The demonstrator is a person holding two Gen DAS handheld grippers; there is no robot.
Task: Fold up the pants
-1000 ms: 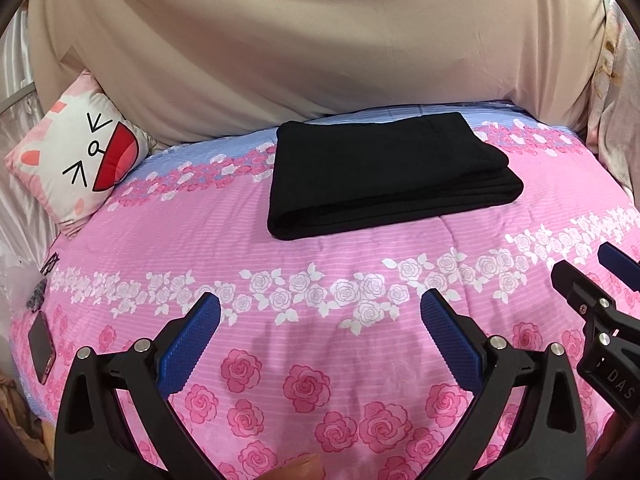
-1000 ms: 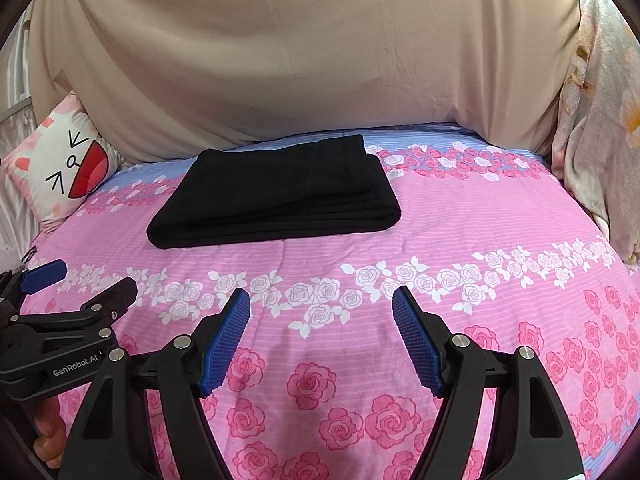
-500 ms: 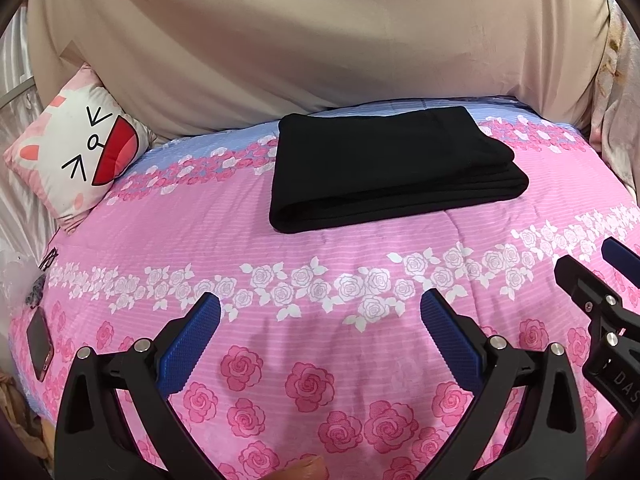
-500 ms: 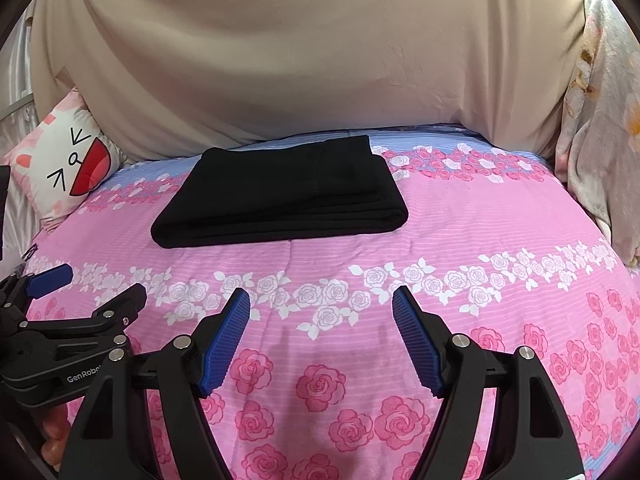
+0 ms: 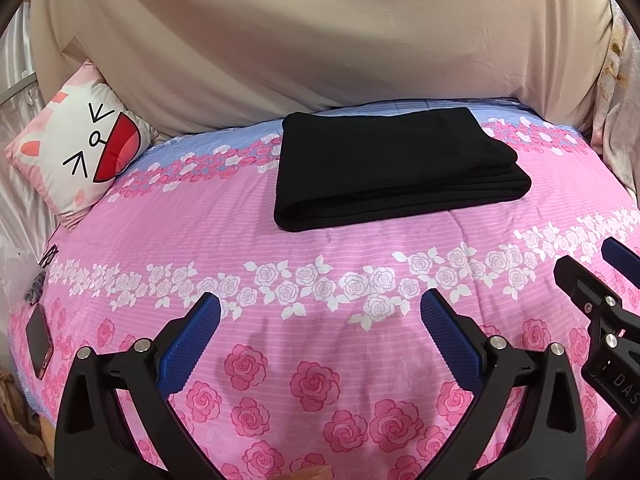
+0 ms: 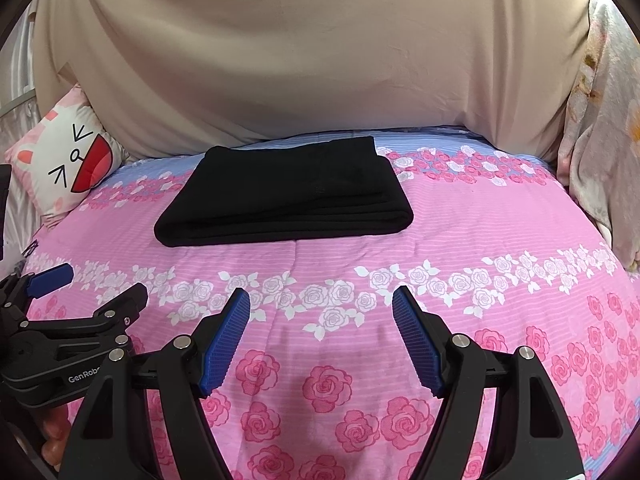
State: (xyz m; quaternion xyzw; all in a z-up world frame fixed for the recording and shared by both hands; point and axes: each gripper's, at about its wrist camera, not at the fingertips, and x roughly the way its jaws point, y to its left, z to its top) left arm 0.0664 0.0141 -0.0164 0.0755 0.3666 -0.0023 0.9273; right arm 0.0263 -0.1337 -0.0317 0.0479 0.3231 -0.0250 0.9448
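Black pants (image 5: 396, 168) lie folded into a neat rectangle on the pink rose-print bedspread (image 5: 320, 280), toward the far side. They also show in the right wrist view (image 6: 288, 196). My left gripper (image 5: 320, 312) is open and empty, held over the bedspread well short of the pants. My right gripper (image 6: 320, 308) is open and empty too, beside the left one. The right gripper shows at the right edge of the left wrist view (image 5: 592, 272). The left gripper shows at the left edge of the right wrist view (image 6: 92, 288).
A cat-face pillow (image 5: 76, 148) leans at the far left. A beige sheet (image 5: 320, 40) hangs behind the bed. A phone (image 5: 38, 340) lies at the bed's left edge. Floral fabric (image 6: 600, 140) hangs at the right.
Both grippers have pulled back and risen slightly from the pants, which stay still. Both remain open.
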